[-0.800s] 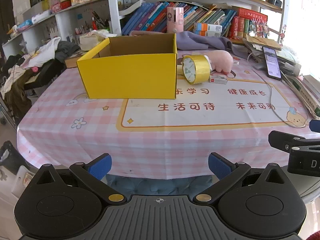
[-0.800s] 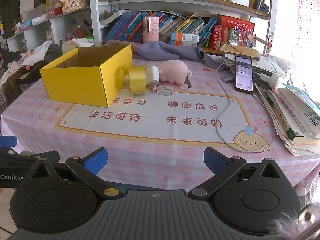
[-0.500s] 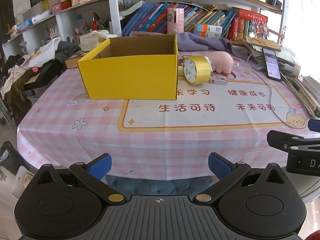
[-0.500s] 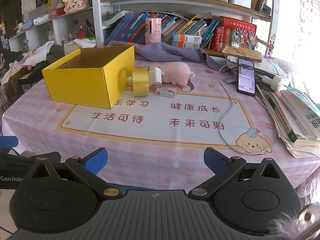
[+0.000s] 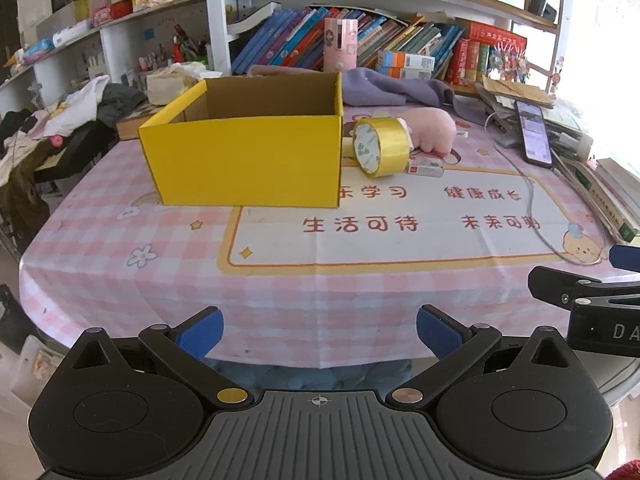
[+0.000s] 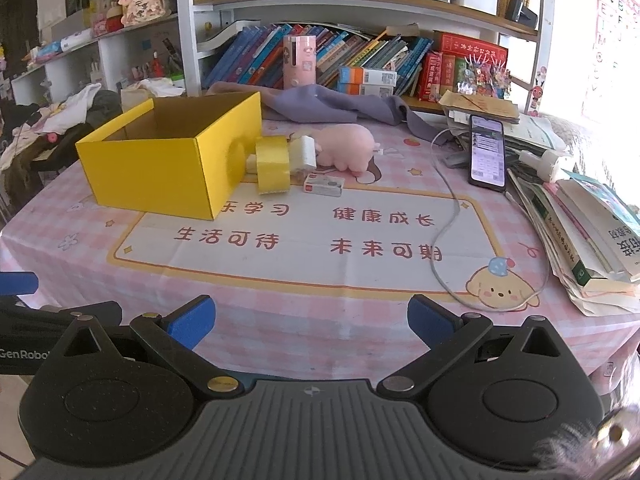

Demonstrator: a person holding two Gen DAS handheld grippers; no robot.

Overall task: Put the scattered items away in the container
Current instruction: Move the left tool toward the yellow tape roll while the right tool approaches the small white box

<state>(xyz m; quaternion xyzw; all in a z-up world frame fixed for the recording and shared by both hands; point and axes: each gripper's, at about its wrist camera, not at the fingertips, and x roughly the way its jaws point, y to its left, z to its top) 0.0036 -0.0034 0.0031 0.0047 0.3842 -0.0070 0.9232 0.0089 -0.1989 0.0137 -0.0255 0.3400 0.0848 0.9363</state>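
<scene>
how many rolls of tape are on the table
2. A yellow tape roll stands on edge beside the yellow box. A white tape roll sits right behind it, against the pink plush toy. More could be hidden behind or inside the box.

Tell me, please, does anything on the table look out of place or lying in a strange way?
The yellow tape roll stands on its edge, tilted, right beside the yellow box instead of lying flat. A white cable trails loosely across the tablecloth. Nothing looks spilled or broken.
</scene>
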